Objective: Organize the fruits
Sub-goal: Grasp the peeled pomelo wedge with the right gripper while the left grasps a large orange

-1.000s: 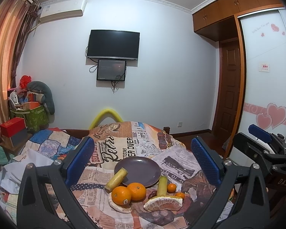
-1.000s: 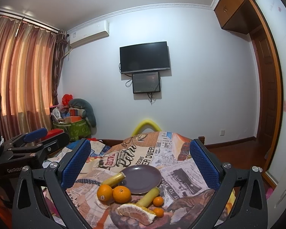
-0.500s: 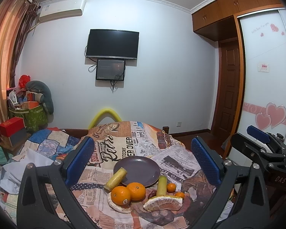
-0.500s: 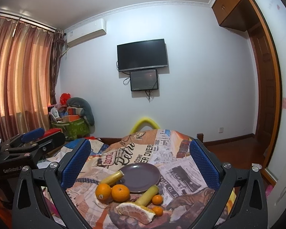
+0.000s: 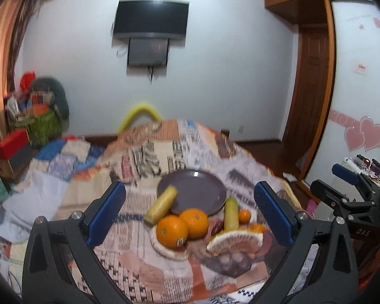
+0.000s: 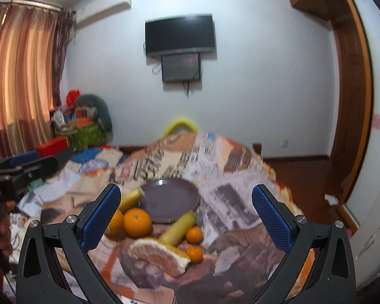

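Observation:
A dark purple plate (image 5: 192, 190) (image 6: 169, 198) lies empty on the newspaper-print cloth. In front of it lie two oranges (image 5: 183, 226) (image 6: 137, 223), two yellow-green banana pieces (image 5: 162, 204) (image 6: 178, 228), two small tangerines (image 5: 244, 215) (image 6: 194, 235), a pomelo wedge (image 5: 234, 240) (image 6: 162, 253) and a dark date (image 5: 216, 226). My left gripper (image 5: 188, 215) is open and empty above the fruit. My right gripper (image 6: 186, 217) is open and empty above the fruit too.
The table (image 5: 164, 147) is covered by a printed cloth. A patchwork quilt (image 5: 63, 157) lies to the left. A yellow chair back (image 5: 141, 116) stands behind the table. Bags and boxes (image 5: 35, 124) sit at the left wall. The right gripper's body (image 5: 352, 202) shows at right.
Both grippers have moved forward and tilted down toward the fruit, which now looks larger and closer. The fruit and plate have not moved. Both jaws stay open.

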A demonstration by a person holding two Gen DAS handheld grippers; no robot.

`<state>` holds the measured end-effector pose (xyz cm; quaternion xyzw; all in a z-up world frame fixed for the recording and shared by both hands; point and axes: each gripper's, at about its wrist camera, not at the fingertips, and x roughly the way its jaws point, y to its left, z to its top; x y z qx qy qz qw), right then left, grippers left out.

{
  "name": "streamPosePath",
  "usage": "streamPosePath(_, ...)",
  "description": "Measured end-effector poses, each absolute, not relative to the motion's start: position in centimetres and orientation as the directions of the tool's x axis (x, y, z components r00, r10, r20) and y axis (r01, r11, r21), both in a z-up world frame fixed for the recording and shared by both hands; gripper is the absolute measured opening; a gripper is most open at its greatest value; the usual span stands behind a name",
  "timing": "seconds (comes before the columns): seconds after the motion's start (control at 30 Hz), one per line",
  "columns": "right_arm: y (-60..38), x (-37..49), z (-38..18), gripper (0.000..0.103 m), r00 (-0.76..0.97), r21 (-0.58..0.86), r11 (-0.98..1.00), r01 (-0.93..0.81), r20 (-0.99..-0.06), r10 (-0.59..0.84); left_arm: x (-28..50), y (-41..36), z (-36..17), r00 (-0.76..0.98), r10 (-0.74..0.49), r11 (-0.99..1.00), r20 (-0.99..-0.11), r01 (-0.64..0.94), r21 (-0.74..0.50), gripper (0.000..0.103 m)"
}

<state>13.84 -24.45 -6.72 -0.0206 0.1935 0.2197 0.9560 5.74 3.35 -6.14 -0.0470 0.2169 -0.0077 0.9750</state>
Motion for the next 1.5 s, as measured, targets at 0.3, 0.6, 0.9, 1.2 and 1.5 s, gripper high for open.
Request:
streamPosePath(0.3, -24.1, 16.2, -12.1, 0.103, 0.706, 0.052, 0.876, -0.48, -0.57, 0.42, 9.2, 6.7, -11.7, 0.819, 0.011, 0.99, -0.573, -0.089, -0.108, 0.088)
streamPosePath(0.6, -23.4, 17.5, -15.3, 0.068, 0.584, 0.092, 0.834, -0.544, -0.673, 0.455, 11.4, 7.6, -16.3, 0.731, -0.04, 0.989, -0.681, -0.069, -0.133, 0.067)
streamPosePath(0.9, -21.5, 19.3, -15.8, 0.06, 0.529, 0.107, 0.783, -0.613, -0.68, 0.508, 13.9, 6.3, -18.8, 0.676, -0.086, 0.99, -0.732, -0.027, -0.14, 0.064)
streamPosePath(1.2, -20.5, 20.8, -17.0, 0.06, 0.469, 0.149, 0.753, -0.641, -0.701, 0.538, 16.9, 5.5, -21.3, 0.613, -0.096, 0.99, -0.784, -0.023, -0.139, 0.065)
streamPosePath(1.5, -19.9, 21.4, -17.8, 0.048, 0.425, 0.174, 0.726, -0.665, -0.711, 0.56, 17.8, 5.3, -21.5, 0.632, -0.072, 0.992, -0.771, -0.034, -0.121, 0.062)
